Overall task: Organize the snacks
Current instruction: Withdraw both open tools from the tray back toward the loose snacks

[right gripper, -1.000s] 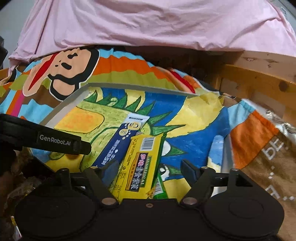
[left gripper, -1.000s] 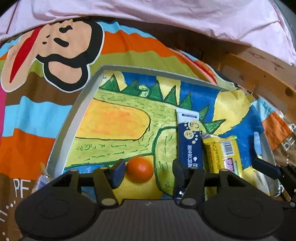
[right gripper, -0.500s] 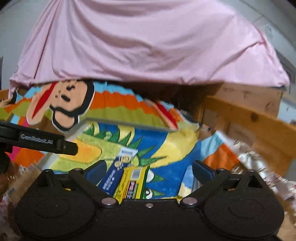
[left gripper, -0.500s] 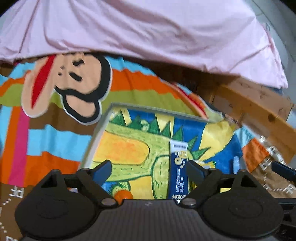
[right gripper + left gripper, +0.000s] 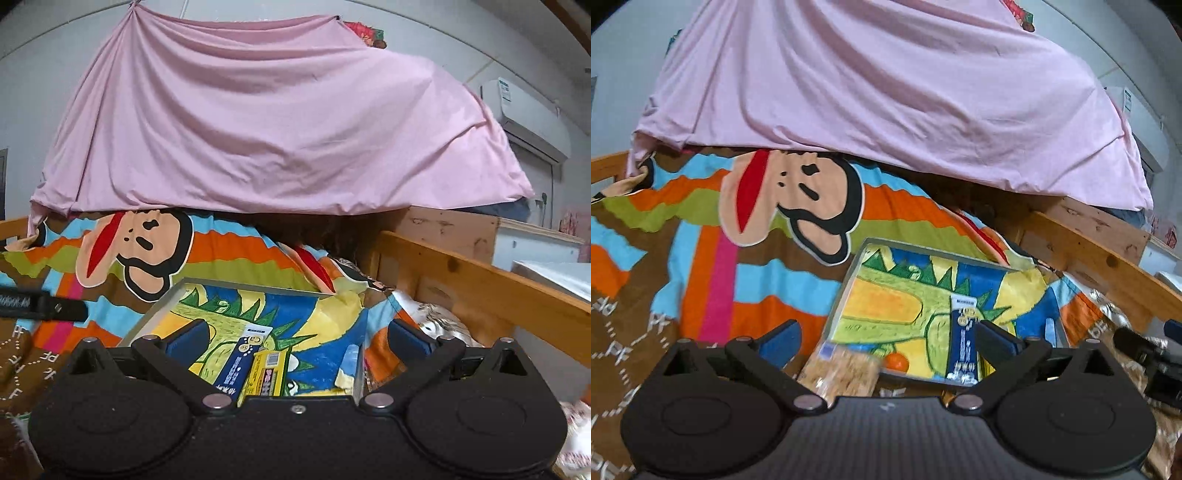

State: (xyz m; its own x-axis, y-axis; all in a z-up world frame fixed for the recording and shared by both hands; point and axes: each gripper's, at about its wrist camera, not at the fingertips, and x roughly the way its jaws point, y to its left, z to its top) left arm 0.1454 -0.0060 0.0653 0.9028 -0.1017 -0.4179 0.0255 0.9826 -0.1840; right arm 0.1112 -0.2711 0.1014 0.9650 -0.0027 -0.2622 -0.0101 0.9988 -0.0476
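Note:
A grey-rimmed tray (image 5: 846, 291) lined with a dinosaur picture lies on the striped blanket. In it lie a long blue packet (image 5: 964, 343), a small orange (image 5: 897, 362) and, in the right wrist view, a yellow packet (image 5: 267, 373) beside the blue packet (image 5: 240, 365). A blurred tan snack pack (image 5: 842, 373) lies just outside the tray's near edge. My left gripper (image 5: 888, 341) hovers above and short of the tray, its jaws opening wide with nothing held between them. My right gripper (image 5: 295, 341) is open and holds nothing, back from the tray (image 5: 251, 286).
A pink sheet (image 5: 277, 129) hangs over the far side. The monkey-face blanket (image 5: 701, 258) covers the surface. A wooden bed rail (image 5: 480, 280) runs along the right, with crinkled foil wrappers (image 5: 1108, 314) beside it. An air conditioner (image 5: 528, 110) is on the wall.
Both grippers rose and drew back from the tray while their jaws spread wide. The orange and the packets stayed in the tray. More of the pink sheet and the wall shows.

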